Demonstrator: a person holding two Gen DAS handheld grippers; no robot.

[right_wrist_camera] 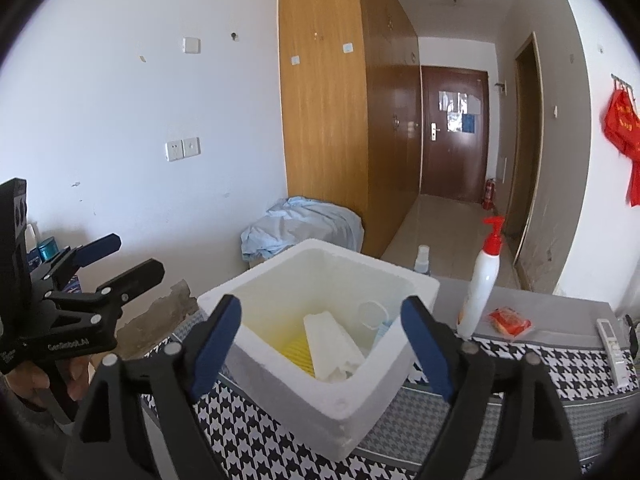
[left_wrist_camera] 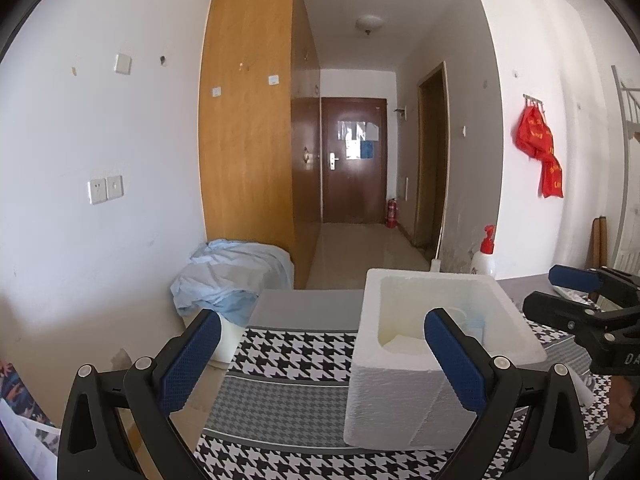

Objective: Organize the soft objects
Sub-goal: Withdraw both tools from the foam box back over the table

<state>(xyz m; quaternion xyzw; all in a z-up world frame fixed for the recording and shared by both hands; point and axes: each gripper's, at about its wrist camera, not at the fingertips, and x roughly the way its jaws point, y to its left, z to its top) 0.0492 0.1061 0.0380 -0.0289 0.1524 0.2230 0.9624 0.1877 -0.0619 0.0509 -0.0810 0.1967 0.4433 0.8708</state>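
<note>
Foam box (right_wrist_camera: 320,332) sits on houndstooth cloth (right_wrist_camera: 248,432), white block (right_wrist_camera: 332,346) and yellow item inside. Right gripper (right_wrist_camera: 320,344) spread wide w/ nothing between jaws; left gripper (left_wrist_camera: 320,360) also released, empty.

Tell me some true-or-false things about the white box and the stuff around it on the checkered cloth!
1. The white foam box has its lid off. True.
2. The foam box is empty. False: a white foam block and something yellow lie inside.
3. The pump bottle has a red top. True.
4. The right hand-held gripper squeezes the foam block. False: its jaws are open, holding nothing.
5. The orange packet lies inside the box. False: it lies on the table beside the pump bottle.
6. The left hand-held gripper is open and empty. True.
</note>
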